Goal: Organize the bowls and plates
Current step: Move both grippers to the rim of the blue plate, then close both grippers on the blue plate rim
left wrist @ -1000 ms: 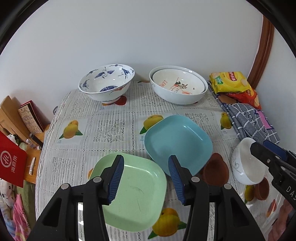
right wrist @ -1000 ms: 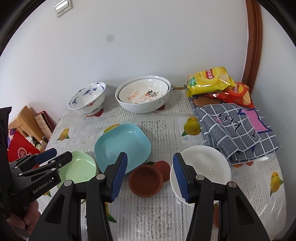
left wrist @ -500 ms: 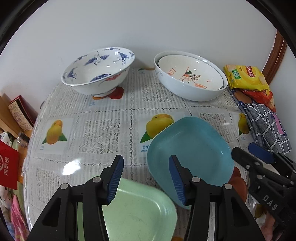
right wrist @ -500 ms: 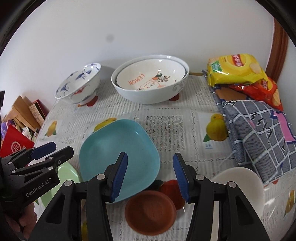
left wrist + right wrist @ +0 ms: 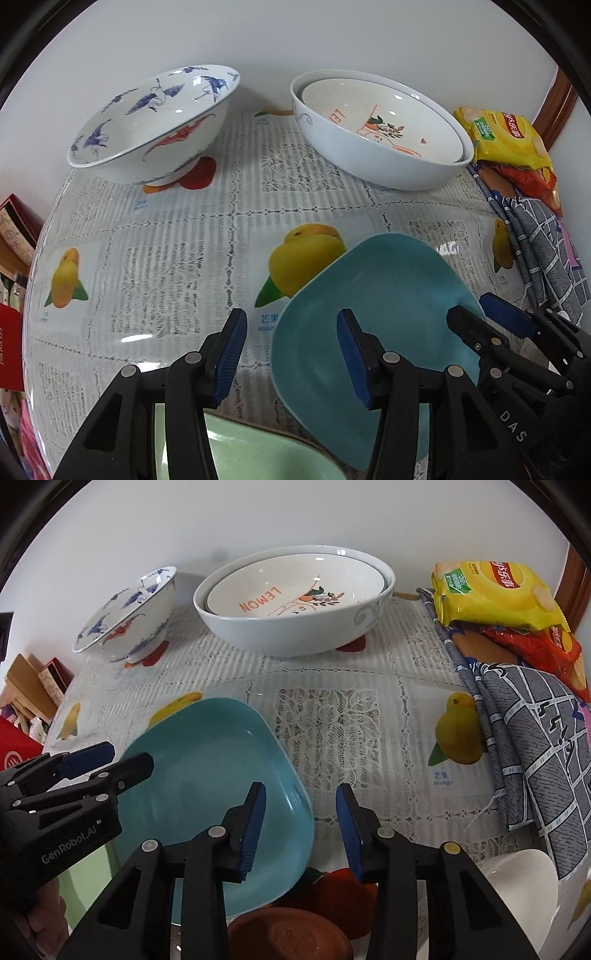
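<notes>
A turquoise square plate (image 5: 388, 295) (image 5: 207, 760) lies on the fruit-print tablecloth (image 5: 177, 236). My left gripper (image 5: 291, 354) is open and straddles the plate's left rim; it also shows in the right wrist view (image 5: 110, 760). My right gripper (image 5: 301, 827) straddles the plate's right rim. Its jaws are closing, and a gap still shows on both sides of the rim. It appears at the right of the left wrist view (image 5: 480, 317). A pale green plate (image 5: 258, 450) (image 5: 85, 878) lies under my left gripper, mostly hidden.
At the back stand a blue-and-white crane bowl (image 5: 155, 122) (image 5: 125, 616) and two nested white bowls (image 5: 380, 125) (image 5: 295, 598). A brown saucer (image 5: 291, 934) and a white bowl (image 5: 521, 886) sit near the front right. Snack bags (image 5: 491, 594) and a checked cloth (image 5: 535, 738) fill the right side.
Both grippers have come down and forward onto the turquoise plate, each now over one rim. The right jaws have narrowed. The green plate has slid to the bottom of the views.
</notes>
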